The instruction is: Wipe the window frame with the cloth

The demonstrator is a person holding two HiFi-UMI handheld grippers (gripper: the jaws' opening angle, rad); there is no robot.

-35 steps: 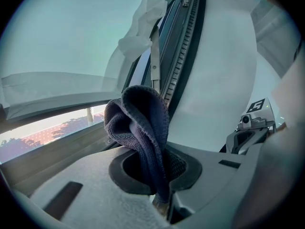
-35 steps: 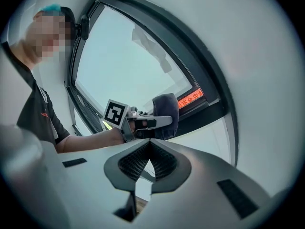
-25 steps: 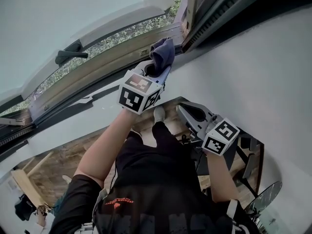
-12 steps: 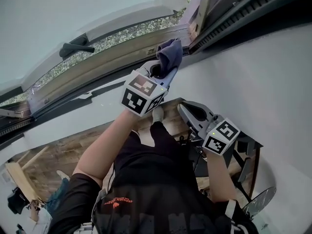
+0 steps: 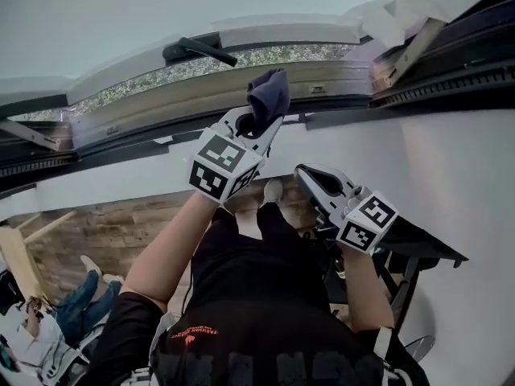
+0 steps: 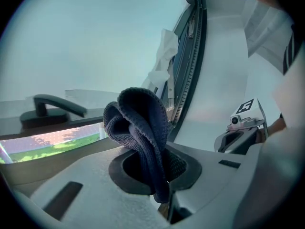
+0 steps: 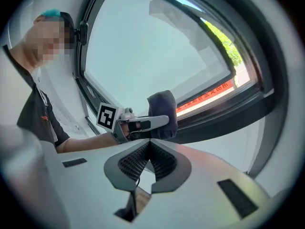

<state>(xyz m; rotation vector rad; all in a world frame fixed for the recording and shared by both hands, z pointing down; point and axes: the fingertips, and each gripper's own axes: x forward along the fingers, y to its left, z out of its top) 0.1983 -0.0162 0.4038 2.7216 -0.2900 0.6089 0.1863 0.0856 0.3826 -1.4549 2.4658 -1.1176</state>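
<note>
A dark blue cloth (image 5: 269, 96) is bunched up in my left gripper (image 5: 259, 123), which is shut on it and holds it just under the window frame (image 5: 241, 83); whether it touches the frame I cannot tell. In the left gripper view the cloth (image 6: 140, 130) bulges out from between the jaws, with the window handle (image 6: 52, 109) to its left. My right gripper (image 5: 315, 179) hangs lower and to the right, shut and empty. The right gripper view shows its jaws closed together (image 7: 148, 146), with the left gripper and cloth (image 7: 163, 111) ahead of it.
A black window handle (image 5: 197, 51) sits on the frame above and left of the cloth. White wall (image 5: 418, 167) lies below the frame. Dark rails (image 5: 434, 79) run at the right. A person (image 5: 32, 336) sits on the wooden floor (image 5: 113, 232) at lower left.
The head view has swung right, so the frame now runs level across the top. My left gripper with the cloth has stayed by the frame. The right gripper has hardly moved.
</note>
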